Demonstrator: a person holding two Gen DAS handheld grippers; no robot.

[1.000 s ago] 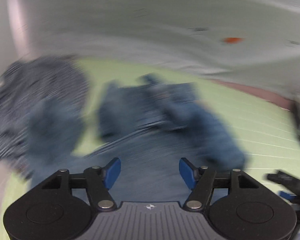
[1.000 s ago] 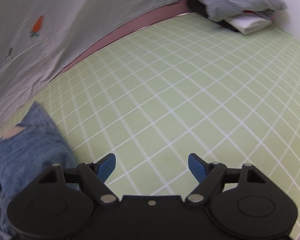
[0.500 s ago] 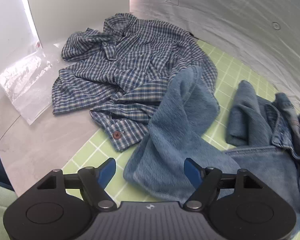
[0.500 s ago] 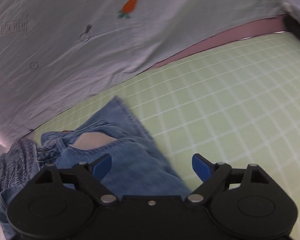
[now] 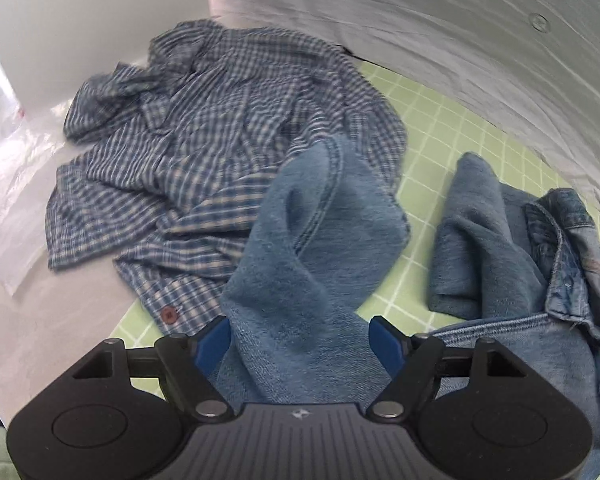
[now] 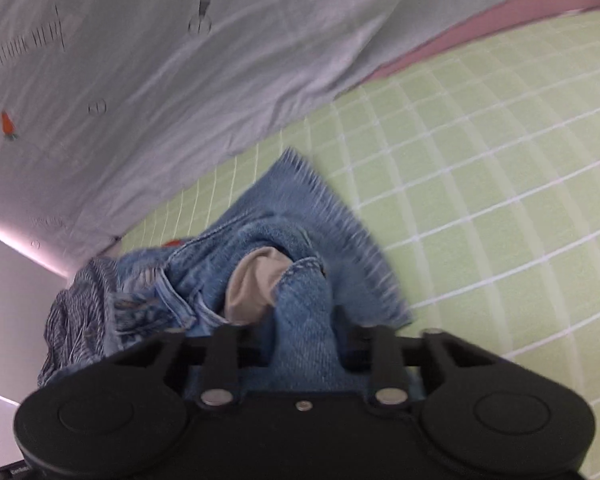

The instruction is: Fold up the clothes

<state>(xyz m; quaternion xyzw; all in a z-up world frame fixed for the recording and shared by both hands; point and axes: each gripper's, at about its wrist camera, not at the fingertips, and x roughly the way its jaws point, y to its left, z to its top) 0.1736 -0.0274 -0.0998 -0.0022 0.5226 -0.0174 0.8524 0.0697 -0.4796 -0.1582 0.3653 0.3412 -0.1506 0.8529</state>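
Denim jeans [image 6: 304,320] now pinched in right gripper [image 6: 306,336], previously open above mat [image 6: 480,200].

Left wrist view, shirt [image 5: 220,148]: lies at upper left, partly on the mat [image 5: 432,116], partly on the bare table [image 5: 60,312] to its left.
Plastic bag [image 5: 4,184]: on the table, left of the shirt.
Jeans [image 5: 324,248]: one leg lies over the shirt's near edge and runs back between the fingers of the left gripper [image 5: 300,338] (spread to either side of it).
Jeans waistband: right of that leg, on the mat.
Sheet [image 5: 460,28]: behind shirt and jeans.
Right wrist view, right gripper [image 6: 304,336]: jeans fabric bunched between its fingers.
Mat, right wrist view: extends to the right of the jeans.
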